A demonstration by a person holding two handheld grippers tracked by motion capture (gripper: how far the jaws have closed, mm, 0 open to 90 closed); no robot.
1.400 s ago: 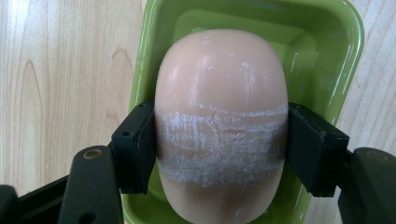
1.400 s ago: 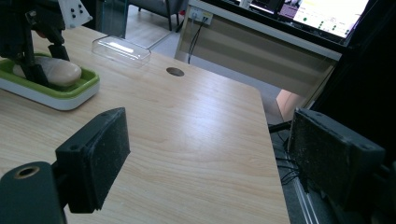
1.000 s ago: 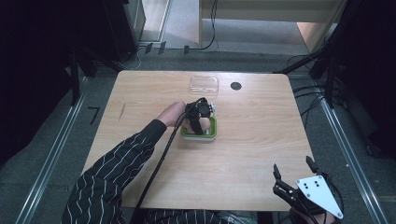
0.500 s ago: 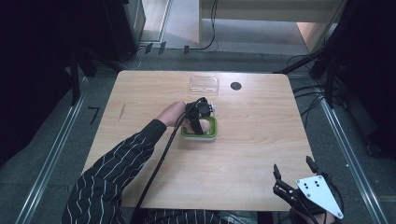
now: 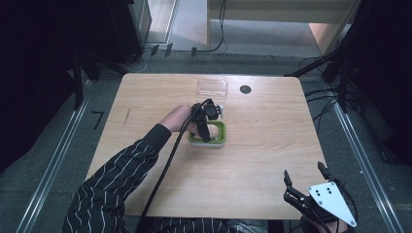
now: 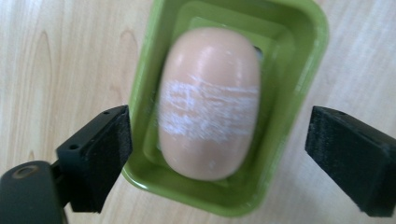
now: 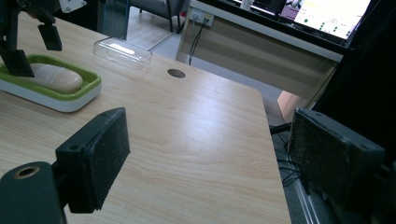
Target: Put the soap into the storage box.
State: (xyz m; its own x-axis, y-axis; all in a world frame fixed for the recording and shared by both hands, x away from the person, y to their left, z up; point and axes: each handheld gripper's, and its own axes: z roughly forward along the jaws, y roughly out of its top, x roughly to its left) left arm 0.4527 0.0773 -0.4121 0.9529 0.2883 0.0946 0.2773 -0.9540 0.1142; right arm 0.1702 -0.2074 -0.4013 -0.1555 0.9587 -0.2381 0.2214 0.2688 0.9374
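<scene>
Jaws wide astride green dish [image 6: 285, 70], scuffed soap [image 6: 208, 105]

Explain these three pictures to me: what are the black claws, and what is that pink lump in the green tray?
No robot here: a person holds a two-jaw gripper in each hand. The high view looks down on the table. The other two come from cameras riding on each gripper.

The left gripper hangs open over a green dish holding a pink soap bar, its jaws on either side of the dish. The right gripper waits open at the table's near corner, holding nothing. A clear lid lies beyond the dish.
</scene>
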